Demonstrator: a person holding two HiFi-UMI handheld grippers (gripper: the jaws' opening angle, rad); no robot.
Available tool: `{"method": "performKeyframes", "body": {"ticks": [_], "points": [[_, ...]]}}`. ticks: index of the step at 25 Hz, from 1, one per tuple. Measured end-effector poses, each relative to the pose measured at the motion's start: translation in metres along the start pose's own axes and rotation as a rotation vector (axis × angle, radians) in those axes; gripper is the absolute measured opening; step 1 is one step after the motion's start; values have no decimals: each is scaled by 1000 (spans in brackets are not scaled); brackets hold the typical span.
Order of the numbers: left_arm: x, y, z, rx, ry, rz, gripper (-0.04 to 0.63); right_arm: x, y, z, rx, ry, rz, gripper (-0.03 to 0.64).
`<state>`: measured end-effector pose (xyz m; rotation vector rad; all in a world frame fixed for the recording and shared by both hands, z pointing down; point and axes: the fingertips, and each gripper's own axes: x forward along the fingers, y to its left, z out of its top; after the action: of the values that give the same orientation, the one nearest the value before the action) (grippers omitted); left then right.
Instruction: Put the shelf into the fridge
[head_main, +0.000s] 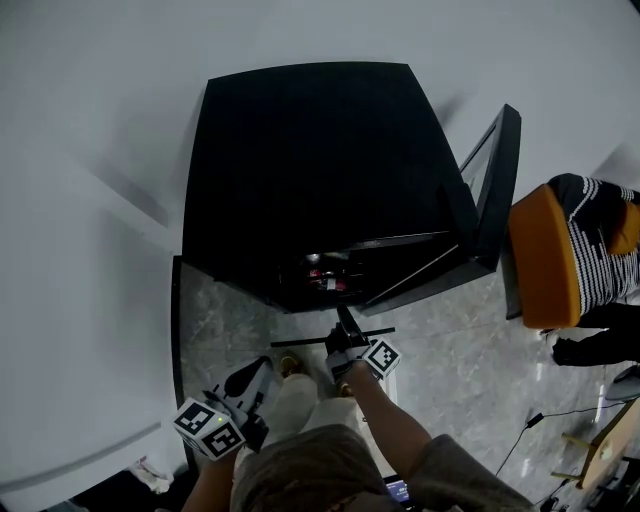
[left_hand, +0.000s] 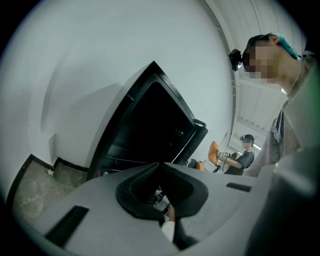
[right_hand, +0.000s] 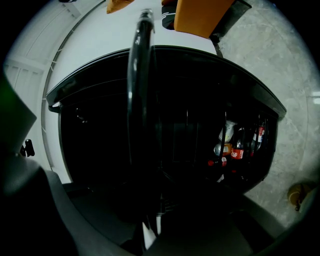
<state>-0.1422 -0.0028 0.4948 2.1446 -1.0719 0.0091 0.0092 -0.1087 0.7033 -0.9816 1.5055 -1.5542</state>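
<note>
Item: shelf (head_main: 300, 342), a black wire rack. It is outside the fridge (head_main: 310, 170), just in front of the open cavity. In the head view its near rail lies crosswise to the opening, parallel to the fridge front.

Right gripper (head_main: 345, 335): jaws pinched on the shelf's near rail, about mid-length. In the right gripper view the shelf (right_hand: 137, 100) runs straight ahead from the jaws into the dark interior.

Bottles (right_hand: 237, 150) stand inside the fridge, to one side of the shelf's line. The door (head_main: 495, 180) stands open on the fridge's right.

Left gripper (head_main: 255, 378): farther back from the fridge. Its jaws are drawn together on nothing and are clear of the shelf.

Assessment: the right gripper is the nearer and carries the load alone. The insertion appears to depend on keeping the rail square to the opening while pushing straight in.
</note>
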Motion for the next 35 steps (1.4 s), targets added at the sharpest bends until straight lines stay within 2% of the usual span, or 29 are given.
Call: {"method": "performKeyframes", "body": {"ticks": [5,20,35], "points": [[-1,1,-1,-3,-5,10,-2,8,-5,3,31,-16,-3,26],[-7,0,-7,-6,1,25,-2,32,-10,16,25,-17,7,26],[-11,5,-10,-15,-3,41,-2,63,-9,23,46,-62,23,26]]}}
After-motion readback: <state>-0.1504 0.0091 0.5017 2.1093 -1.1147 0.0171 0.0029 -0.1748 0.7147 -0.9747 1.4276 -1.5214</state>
